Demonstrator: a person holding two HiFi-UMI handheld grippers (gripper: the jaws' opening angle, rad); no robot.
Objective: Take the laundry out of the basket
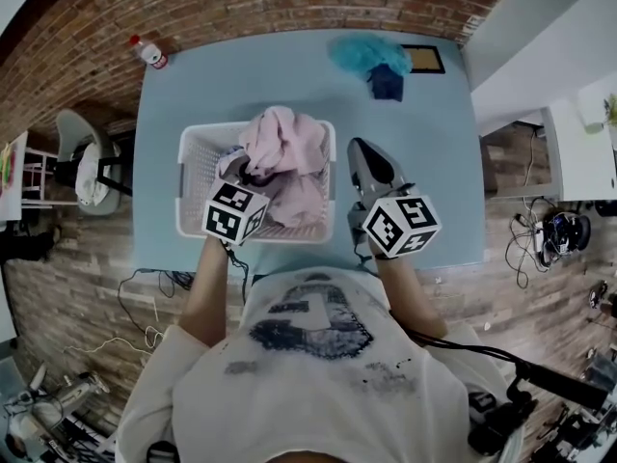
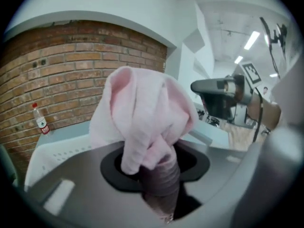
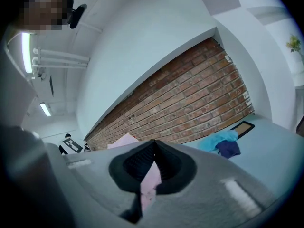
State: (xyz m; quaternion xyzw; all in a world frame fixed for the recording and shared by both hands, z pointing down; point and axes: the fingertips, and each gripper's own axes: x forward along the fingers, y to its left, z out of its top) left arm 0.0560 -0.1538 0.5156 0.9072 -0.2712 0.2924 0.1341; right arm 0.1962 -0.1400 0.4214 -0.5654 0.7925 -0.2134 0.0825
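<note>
Pink cloth (image 1: 284,148) clamped in my left tongs (image 2: 153,167) over the basket (image 1: 193,193), frame centre; only right gripper view shows right tongs (image 3: 152,144) pinching a sliver (image 3: 151,184)

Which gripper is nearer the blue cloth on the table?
Right. The right gripper is beside the basket, short of the blue cloth; the left gripper is over the basket, farther back.

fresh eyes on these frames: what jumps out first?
First, the pink garment bunched over the white basket at mid-table, clamped in the left tongs. Next, the right tongs just right of the basket, shut on a thin pink strip of cloth. At the far edge, a teal cloth lies on the blue table.
</note>
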